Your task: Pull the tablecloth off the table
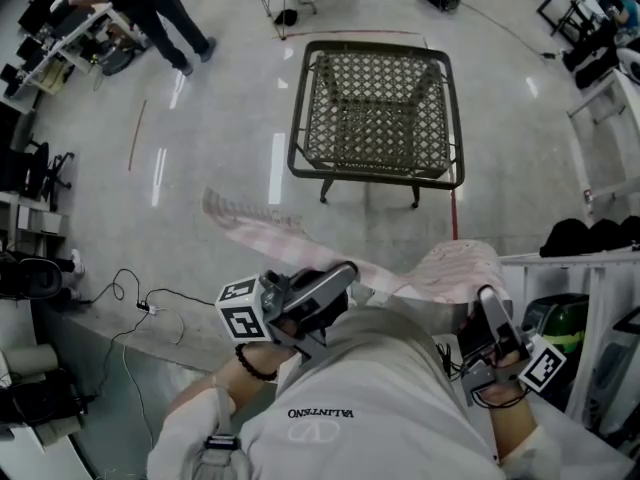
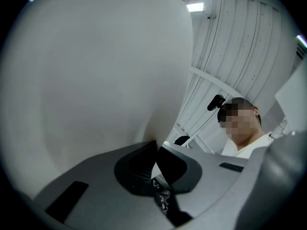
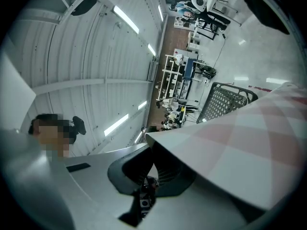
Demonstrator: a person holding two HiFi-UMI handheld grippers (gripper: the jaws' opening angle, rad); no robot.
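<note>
Ahead of both grippers: table (image 1: pixel 372 45), its woven top bare, stands well apart from me on the grey floor (image 1: pixel 200 178).
Tablecloth (image 1: pixel 262 230): pink-checked and off the table. It spans from one gripper to the other close to my sweatshirt (image 1: pixel 370 398).
Left gripper (image 1: pixel 347 272): I read the jaws as pressed together, with a pale sliver of the tablecloth pinched between the pads (image 2: pixel 144 164).
Right gripper (image 1: pixel 487 299): jaws clamped on the cloth's border. The checked fabric spreads over one jaw and away to that side.
Edges: one loose end of the tablecloth trails out ahead of the left gripper. I cannot tell whether it touches the floor. A bunched fold rises just ahead of the right gripper.
Open room: bare floor lies between the grippers and the table's near rim.
Limits: a white rack (image 1: pixel 590 268) stands just outside the right gripper, and cables (image 1: pixel 150 303) lie outside the left gripper.
Bystander: a person (image 1: pixel 165 13) stands far beyond the left gripper, well apart from the table.
</note>
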